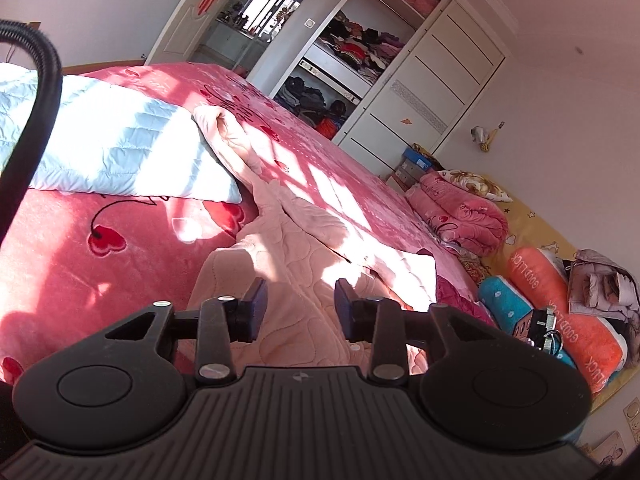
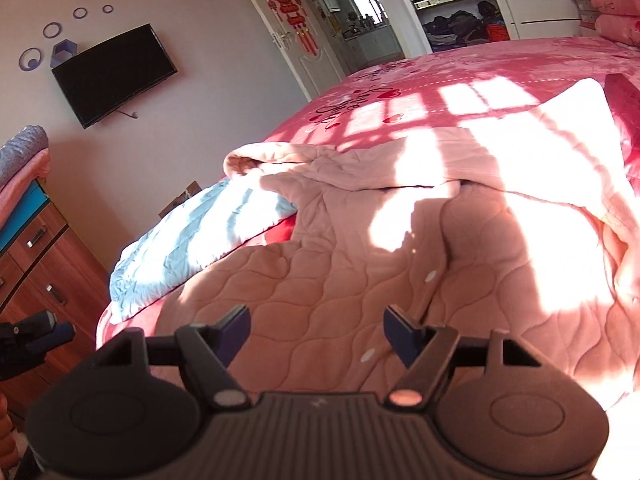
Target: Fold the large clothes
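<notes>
A large pink quilted garment (image 1: 296,240) lies crumpled on a bed with a pink-red heart blanket (image 1: 80,260). In the right wrist view this pink garment (image 2: 360,240) fills the near part of the bed (image 2: 460,76), with white buttons along its front and one sleeve stretched toward the far left. A light blue quilted garment (image 1: 120,152) lies beside it, also seen as the blue garment (image 2: 192,240). My left gripper (image 1: 301,294) hovers open over the pink fabric, nothing between its pads. My right gripper (image 2: 316,320) stands open above the garment's front.
An open wardrobe (image 1: 352,52) full of clothes stands beyond the bed. Folded bedding (image 1: 460,208) and an orange cushion (image 1: 560,300) lie on a floor mat. A wall TV (image 2: 116,76) and a wooden dresser (image 2: 36,256) are at the left. A black cable (image 1: 44,80) crosses the left wrist view.
</notes>
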The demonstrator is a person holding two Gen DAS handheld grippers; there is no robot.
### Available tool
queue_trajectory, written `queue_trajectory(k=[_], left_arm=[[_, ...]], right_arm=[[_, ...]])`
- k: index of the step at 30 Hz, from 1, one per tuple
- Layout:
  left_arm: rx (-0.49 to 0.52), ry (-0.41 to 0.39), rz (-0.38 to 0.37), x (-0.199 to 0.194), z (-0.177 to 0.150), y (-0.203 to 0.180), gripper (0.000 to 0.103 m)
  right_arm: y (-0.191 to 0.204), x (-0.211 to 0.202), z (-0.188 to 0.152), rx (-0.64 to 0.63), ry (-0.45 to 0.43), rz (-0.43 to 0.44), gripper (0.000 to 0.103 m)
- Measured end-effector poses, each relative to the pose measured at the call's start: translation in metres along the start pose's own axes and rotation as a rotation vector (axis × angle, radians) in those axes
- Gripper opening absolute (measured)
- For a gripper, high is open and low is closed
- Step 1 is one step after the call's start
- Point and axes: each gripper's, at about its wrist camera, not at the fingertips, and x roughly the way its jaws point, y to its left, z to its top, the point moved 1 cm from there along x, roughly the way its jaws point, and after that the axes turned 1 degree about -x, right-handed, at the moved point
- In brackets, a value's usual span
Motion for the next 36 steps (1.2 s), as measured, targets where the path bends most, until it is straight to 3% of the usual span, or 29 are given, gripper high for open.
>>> queue_trajectory(k=[4,9,11,15,18,23,25,26,27,28,29,30,33,36], left_arm=[[0.072,0.024,0.058,0.032,0.011,0.011,0.069],[0.121,0.094,0.074,0.077,0.024,0.031,0.088],[0.099,0.116,0.056,0.093,0.027,0.036,0.098],[0.027,0.164,-0.032,0.116,0.028,0.045,0.101],[0.01,0.211,-0.045,0.132,0.028,0.046,0.103],[0.004,0.312,0.001,0.145,0.014,0.042,0.103],[0.007,0.324,-0.027,0.147,0.008,0.034,0.095],[0.02,0.322,-0.029,0.145,0.006,0.03,0.086],[0.032,0.324,-0.03,0.142,0.004,0.026,0.07],[0.03,0.334,-0.032,0.142,0.002,0.023,0.061],[0.019,0.343,-0.031,0.142,-0.001,0.021,0.044],[0.006,0.352,-0.024,0.141,-0.004,0.017,0.034],[0.005,0.358,-0.003,0.133,-0.009,0.007,0.024],[0.015,0.372,-0.006,0.118,-0.012,-0.003,0.02]], right_arm=[[-0.045,-0.027,0.011,0.101,-0.082,-0.117,0.081],[-0.111,-0.068,0.011,0.283,-0.149,-0.266,0.082],[-0.131,-0.074,0.005,0.34,-0.119,-0.285,0.083],[-0.164,-0.065,-0.019,0.492,0.045,-0.295,0.084],[-0.175,-0.056,-0.034,0.601,0.128,-0.208,0.084],[-0.159,-0.047,-0.039,0.548,0.167,-0.159,0.083],[-0.152,-0.044,-0.04,0.531,0.184,-0.134,0.075],[-0.148,-0.042,-0.04,0.514,0.194,-0.137,0.073],[-0.144,-0.04,-0.039,0.493,0.204,-0.146,0.07],[-0.141,-0.039,-0.039,0.485,0.207,-0.15,0.063],[-0.14,-0.038,-0.038,0.485,0.207,-0.155,0.058],[-0.14,-0.038,-0.038,0.493,0.203,-0.164,0.047],[-0.143,-0.043,-0.037,0.524,0.162,-0.187,0.017],[-0.138,-0.058,-0.031,0.542,0.076,-0.166,0.014]])
